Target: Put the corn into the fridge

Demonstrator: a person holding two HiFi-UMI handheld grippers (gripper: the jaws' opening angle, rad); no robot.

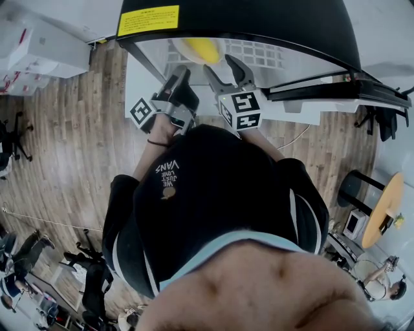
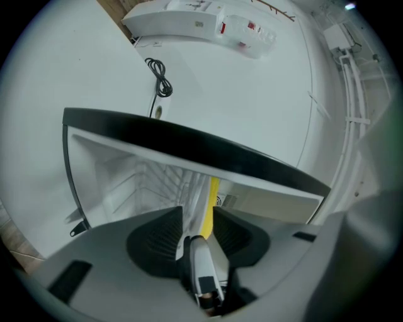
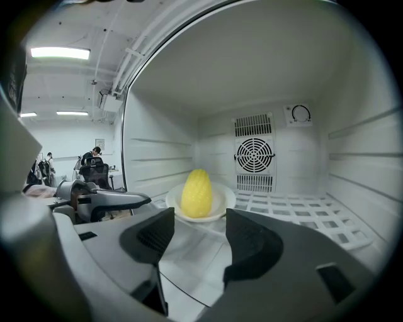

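Placement looks done. Stubby yellow cob of corn (image 3: 196, 192) stands on end in a shallow white round plate (image 3: 225, 202). The plate sits on the white shelf (image 3: 296, 210) inside the small black-topped white fridge (image 1: 259, 19), left of centre and well in front of the round fan grille (image 3: 254, 154) on the back wall. The plate is presumably there to keep the cob from tipping or rolling on the open grid.

Right tool (image 3: 196, 234): jaws spread, nothing between them, aimed straight at the cob and apart from both plate and corn. Reads as a release posture, clear of the load.

Left tool (image 2: 198, 217): jaws drawn close, pinching a narrow pale grey strip (image 2: 203, 267) that runs upright between them. My guess is the door's edge, held so the opening is free for the other hand; cannot confirm. This tool sits by the fridge's left side, outside the cabinet.

Judgement: what remains is backing the right tool out and shutting the door. Main risk is nudging the plate.
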